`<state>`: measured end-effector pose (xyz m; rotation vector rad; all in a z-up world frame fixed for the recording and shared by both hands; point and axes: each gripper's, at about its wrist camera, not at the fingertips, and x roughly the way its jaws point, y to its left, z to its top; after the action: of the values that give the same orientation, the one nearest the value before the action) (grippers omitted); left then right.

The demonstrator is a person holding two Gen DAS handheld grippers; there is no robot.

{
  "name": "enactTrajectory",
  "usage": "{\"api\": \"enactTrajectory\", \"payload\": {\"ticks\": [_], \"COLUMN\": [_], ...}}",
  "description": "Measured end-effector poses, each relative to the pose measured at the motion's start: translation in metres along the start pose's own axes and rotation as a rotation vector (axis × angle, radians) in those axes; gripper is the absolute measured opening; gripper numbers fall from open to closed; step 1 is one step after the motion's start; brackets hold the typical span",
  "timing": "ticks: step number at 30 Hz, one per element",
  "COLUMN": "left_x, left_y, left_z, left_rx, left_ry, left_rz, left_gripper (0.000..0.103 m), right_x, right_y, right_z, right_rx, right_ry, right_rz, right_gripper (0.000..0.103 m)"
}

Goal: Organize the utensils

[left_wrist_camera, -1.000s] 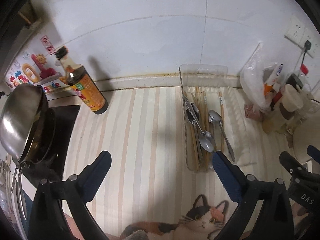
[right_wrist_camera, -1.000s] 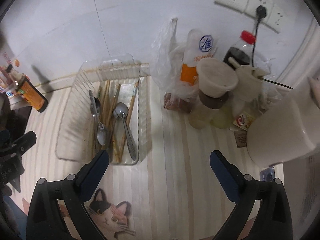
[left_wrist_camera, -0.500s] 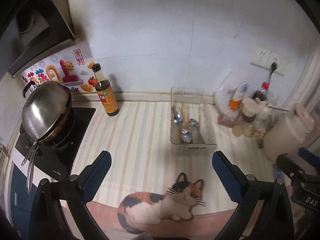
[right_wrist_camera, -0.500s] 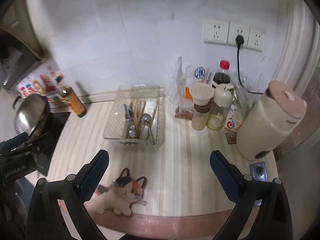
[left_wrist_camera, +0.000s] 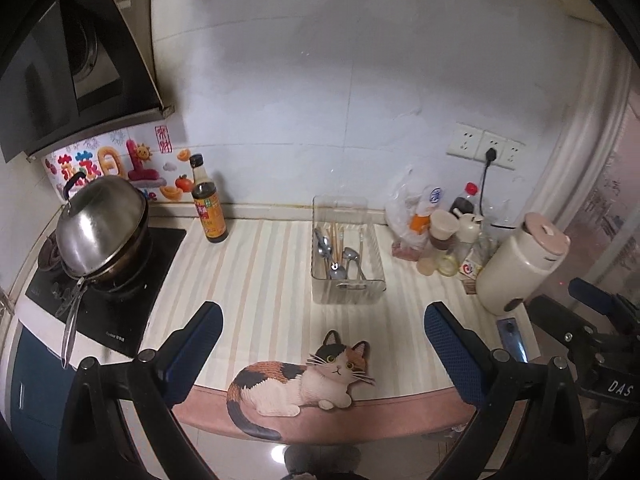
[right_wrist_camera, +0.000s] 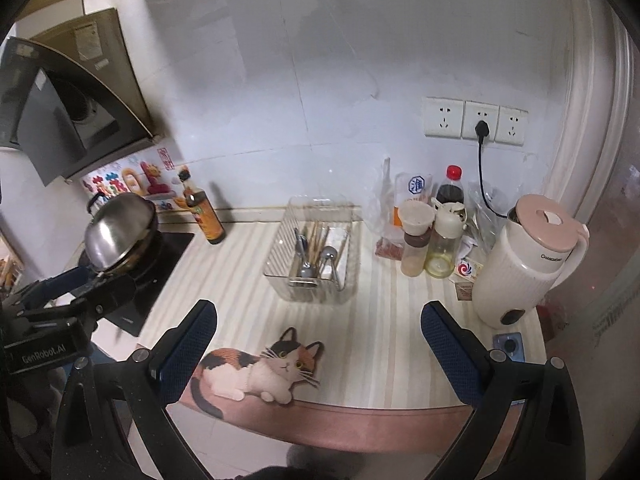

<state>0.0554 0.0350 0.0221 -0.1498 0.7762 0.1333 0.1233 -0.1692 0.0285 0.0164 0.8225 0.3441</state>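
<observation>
- Left wrist view: the left gripper [left_wrist_camera: 322,338], jaws spread and empty, has pulled well back from the clear plastic ribbed tray [left_wrist_camera: 347,291]; steel spoons [left_wrist_camera: 333,258] and wooden chopsticks [left_wrist_camera: 338,237] lie inside.
- Right wrist view: the right gripper [right_wrist_camera: 318,338], likewise wide and empty, has also retreated from the tray [right_wrist_camera: 313,295], so sorting looks finished.
</observation>
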Motion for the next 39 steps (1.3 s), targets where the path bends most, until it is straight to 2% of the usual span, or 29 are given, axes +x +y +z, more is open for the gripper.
{"api": "enactTrajectory", "payload": {"ticks": [5,12,39], "left_x": [-0.014,-0.014,-0.012], "left_y": [0.002,0.009,0.013], "left_z": [-0.001,-0.005,-0.01], "left_rx": [0.008,-0.009,-0.015], "left_ry": [-0.017,-0.021,-0.006], "left_rz": [-0.015,-0.012,0.007], "left_gripper": [0.103,0.103,0.103], "right_x": [-0.016,-0.019,-0.001], "right_y": [0.009,0.014,0.022], "right_z": [0.001,0.002,0.0], "right_rx": [0.01,0.007,0.024], "right_ry": [-0.018,-0.021,0.009], "right_rz": [-0.001,-0.001,-0.007], "right_gripper": [0.103,0.103,0.103]}}
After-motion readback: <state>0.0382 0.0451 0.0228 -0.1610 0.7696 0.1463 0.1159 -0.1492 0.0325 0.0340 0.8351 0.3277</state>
